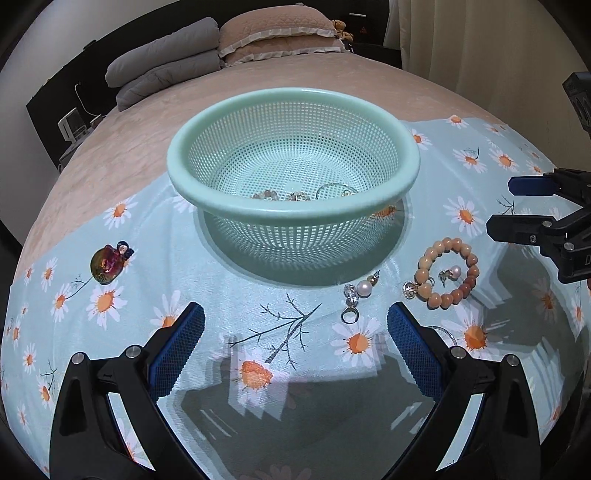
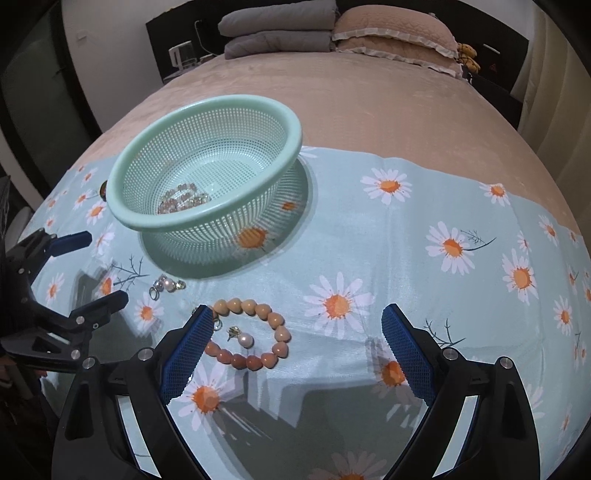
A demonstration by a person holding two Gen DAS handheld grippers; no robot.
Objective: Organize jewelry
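Observation:
A mint mesh basket [image 1: 295, 218] [image 2: 147, 218] stands on the daisy cloth with bead bracelets [image 2: 183, 199] and a clear ring [image 1: 334, 190] inside. In front of it lie a pearl earring cluster [image 1: 356, 291] [image 2: 166, 285] and an orange bead bracelet [image 1: 448, 271] [image 2: 255, 334] ringing a pearl earring [image 1: 450, 274] [image 2: 242, 336]. A dark iridescent charm [image 1: 108, 264] lies far left. My left gripper [image 1: 295, 325] [image 2: 90, 266] is open, empty, just short of the cluster. My right gripper [image 2: 297, 321] [image 1: 498, 205] is open, its left finger beside the orange bracelet.
The blue daisy cloth [image 2: 406, 229] covers the near part of a pink bed [image 1: 184, 110]. Grey folded blankets [image 2: 277, 29] and pink pillows [image 2: 395, 33] are at the head. A small white device [image 1: 72, 125] stands at the far left bedside.

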